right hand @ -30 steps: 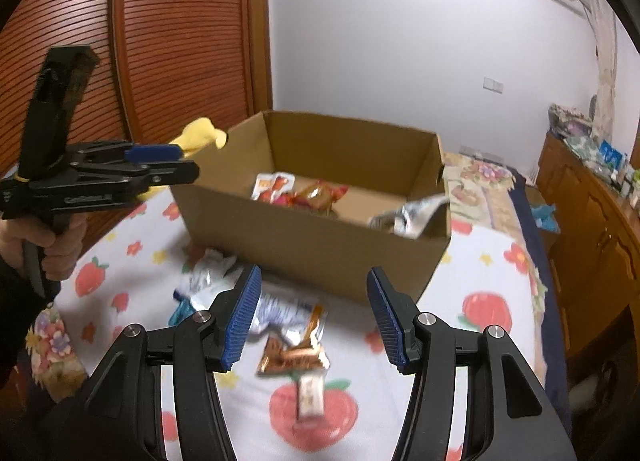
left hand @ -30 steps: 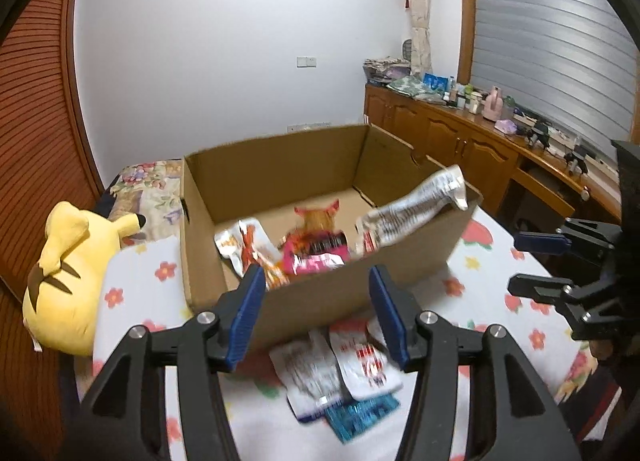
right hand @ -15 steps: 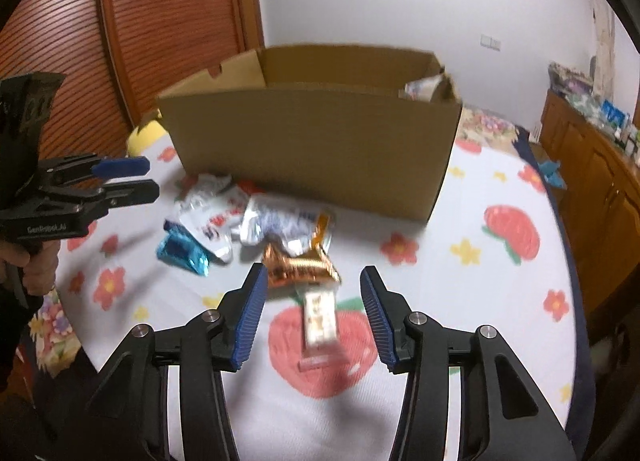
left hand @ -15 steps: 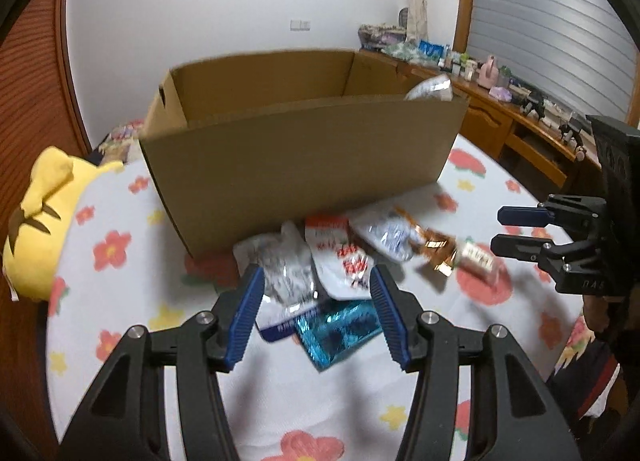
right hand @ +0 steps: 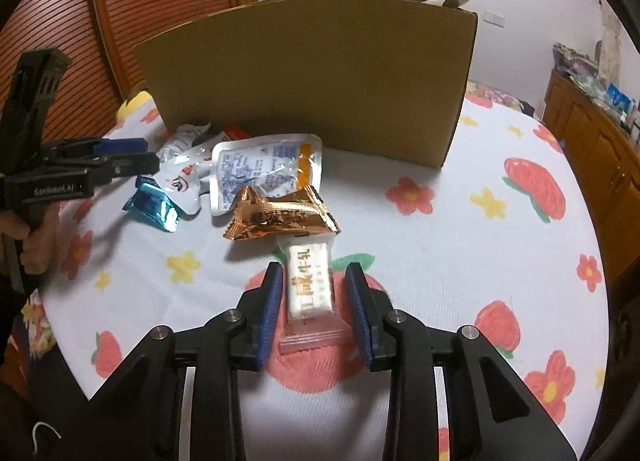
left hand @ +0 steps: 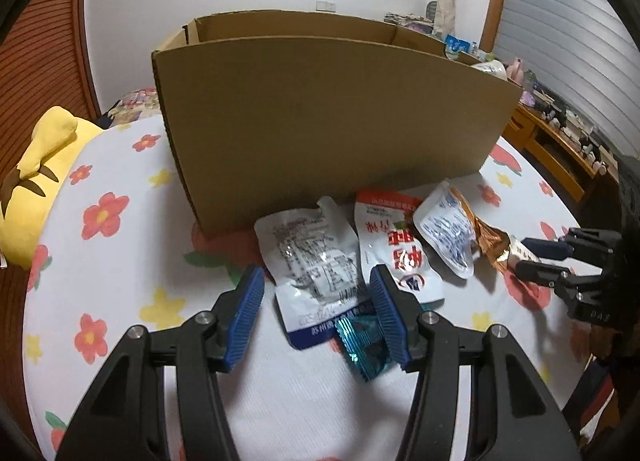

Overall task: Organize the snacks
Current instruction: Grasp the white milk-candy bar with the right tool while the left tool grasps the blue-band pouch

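A brown cardboard box [left hand: 320, 109] stands on the flowered tablecloth, also in the right wrist view [right hand: 312, 73]. Loose snack packets lie in front of it. My left gripper [left hand: 316, 321] is open, low over a silver pouch [left hand: 316, 261] and a blue foil packet [left hand: 362, 347], with a red-and-white pouch [left hand: 394, 245] to its right. My right gripper [right hand: 314, 309] is open, its pads on either side of a white candy bar [right hand: 310, 285] that lies on the cloth. A copper foil packet [right hand: 280, 217] and a blue-printed pouch [right hand: 264, 173] lie just beyond it.
A yellow plush toy [left hand: 36, 177] lies at the table's left edge. A wooden sideboard [right hand: 592, 133] with clutter stands at the right. A slatted wooden door [right hand: 160, 1] is behind the box. The tablecloth [right hand: 480, 261] spreads right of the snacks.
Both grippers have come down toward the table and forward to the packets. The right gripper's jaws have narrowed around the white candy bar. The box's inside is no longer visible.
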`<state>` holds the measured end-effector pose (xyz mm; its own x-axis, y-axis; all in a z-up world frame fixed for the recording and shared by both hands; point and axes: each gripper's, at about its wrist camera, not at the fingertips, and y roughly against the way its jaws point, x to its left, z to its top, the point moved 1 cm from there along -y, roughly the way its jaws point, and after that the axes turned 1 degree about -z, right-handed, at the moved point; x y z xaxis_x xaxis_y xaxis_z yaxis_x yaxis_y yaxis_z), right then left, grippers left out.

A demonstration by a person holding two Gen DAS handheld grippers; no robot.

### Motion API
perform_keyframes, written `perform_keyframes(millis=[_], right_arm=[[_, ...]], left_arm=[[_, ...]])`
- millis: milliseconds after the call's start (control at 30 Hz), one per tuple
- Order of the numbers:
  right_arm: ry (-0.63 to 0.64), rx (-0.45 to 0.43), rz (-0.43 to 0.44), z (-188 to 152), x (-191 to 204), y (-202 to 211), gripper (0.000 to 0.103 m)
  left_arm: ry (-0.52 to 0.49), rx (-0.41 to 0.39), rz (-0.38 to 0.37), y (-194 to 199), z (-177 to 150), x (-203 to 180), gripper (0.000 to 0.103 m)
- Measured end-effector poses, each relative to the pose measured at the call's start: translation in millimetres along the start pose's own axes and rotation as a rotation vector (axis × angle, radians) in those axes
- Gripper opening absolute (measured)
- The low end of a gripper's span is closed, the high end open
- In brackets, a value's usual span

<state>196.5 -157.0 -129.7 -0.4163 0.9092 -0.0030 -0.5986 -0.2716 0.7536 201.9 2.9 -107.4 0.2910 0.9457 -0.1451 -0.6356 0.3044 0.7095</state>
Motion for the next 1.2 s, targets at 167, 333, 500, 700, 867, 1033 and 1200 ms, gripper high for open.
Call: perform_keyframes(millis=[167, 333, 500, 700, 867, 1033, 1200], right_arm=[[0.029, -0.004, -0.02, -2, 2, 0, 0.031], [0.067, -0.006, -0.049, -4, 7, 2, 0.032], [0.048, -0.007, -0.036, -3, 4, 1, 0.032], [0.053, -0.009, -0.041, -4, 4, 1, 0.032], [0.052, -0.01, -0.039, -4, 5, 2, 0.032], [0.05, -0.01, -0.037, -4, 6, 2, 0.032], [0.05, -0.009, -0.036, -4, 6, 2, 0.032]], left_arm=[[0.017, -0.013, 0.003, 1, 5, 4, 0.055], [0.038, -0.002, 0.016, -8, 11, 10, 0.055], [0.053, 0.011, 0.008, -17, 15, 11, 0.056], [0.049, 0.029, 0.026, -27, 19, 8, 0.061], [0.019, 0.054, 0.062, -36, 16, 6, 0.068], [-0.006, 0.052, 0.083, -39, 17, 1, 0.071], [-0.011, 0.057, 0.096, -43, 19, -1, 0.074]])
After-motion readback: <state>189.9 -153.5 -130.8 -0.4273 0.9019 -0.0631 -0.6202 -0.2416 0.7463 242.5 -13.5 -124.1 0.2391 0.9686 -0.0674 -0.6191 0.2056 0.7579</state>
